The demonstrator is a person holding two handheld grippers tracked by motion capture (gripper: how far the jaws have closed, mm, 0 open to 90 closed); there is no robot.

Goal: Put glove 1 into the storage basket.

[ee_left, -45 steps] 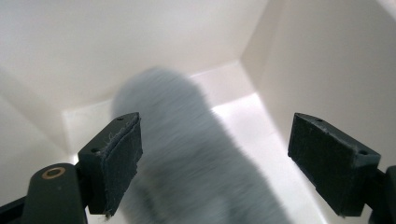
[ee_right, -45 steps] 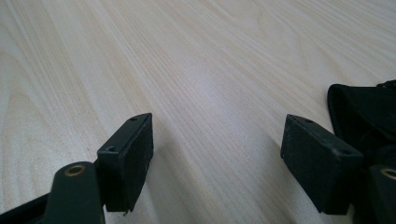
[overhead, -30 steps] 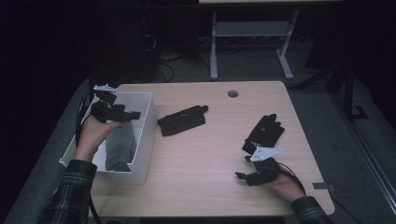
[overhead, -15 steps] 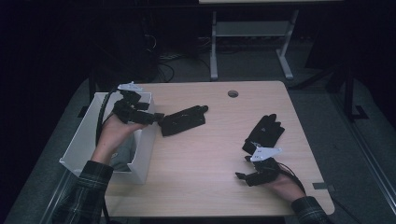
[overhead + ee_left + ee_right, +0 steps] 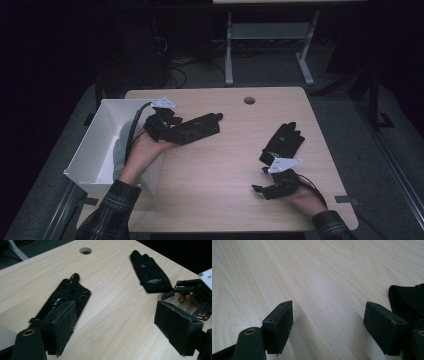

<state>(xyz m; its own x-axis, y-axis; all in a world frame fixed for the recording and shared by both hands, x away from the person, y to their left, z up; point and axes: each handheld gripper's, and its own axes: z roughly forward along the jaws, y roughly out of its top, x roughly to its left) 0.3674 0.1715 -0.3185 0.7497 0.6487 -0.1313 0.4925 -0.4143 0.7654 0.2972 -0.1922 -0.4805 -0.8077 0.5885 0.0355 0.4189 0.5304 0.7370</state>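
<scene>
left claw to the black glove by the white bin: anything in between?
Nothing visible. The open left claw hangs just over the flat black fabric glove on the light wooden table; bare tabletop lies between its pads, and the second black glove lies well aside.

A bin [image 5: 95, 145] sat at the table's [image 5: 220, 170] left edge; one glove [image 5: 197, 129] lay just right of it, under the left gripper [image 5: 172, 131]; a second glove [image 5: 284, 143] lay well apart at right, just behind the right gripper [image 5: 260, 189]; a hole [image 5: 249, 100] lay behind both.
</scene>
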